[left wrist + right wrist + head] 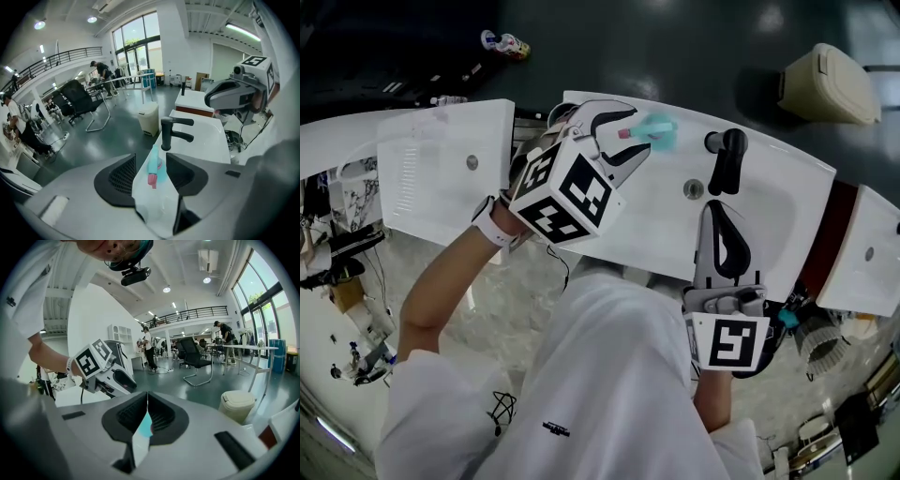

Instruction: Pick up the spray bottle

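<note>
A teal spray bottle (661, 132) with a pink nozzle lies on its side on the back rim of the white sink (656, 230), left of the black faucet (727, 159). My left gripper (636, 134) points down at it, open, one jaw on each side of the nozzle end, and neither pad presses on it. In the left gripper view the bottle (154, 169) lies in the gap between the jaws, with the faucet (171, 133) just beyond. My right gripper (718, 211) hovers over the basin, shut and empty; its jaws (147, 394) meet at the tips.
A beige lidded bin (830, 84) stands on the dark floor beyond the sink. More white basins (441, 169) lie to the left and at the far right (867, 258). The drain (694, 188) sits by the faucet. Office chairs, tables and people are far off.
</note>
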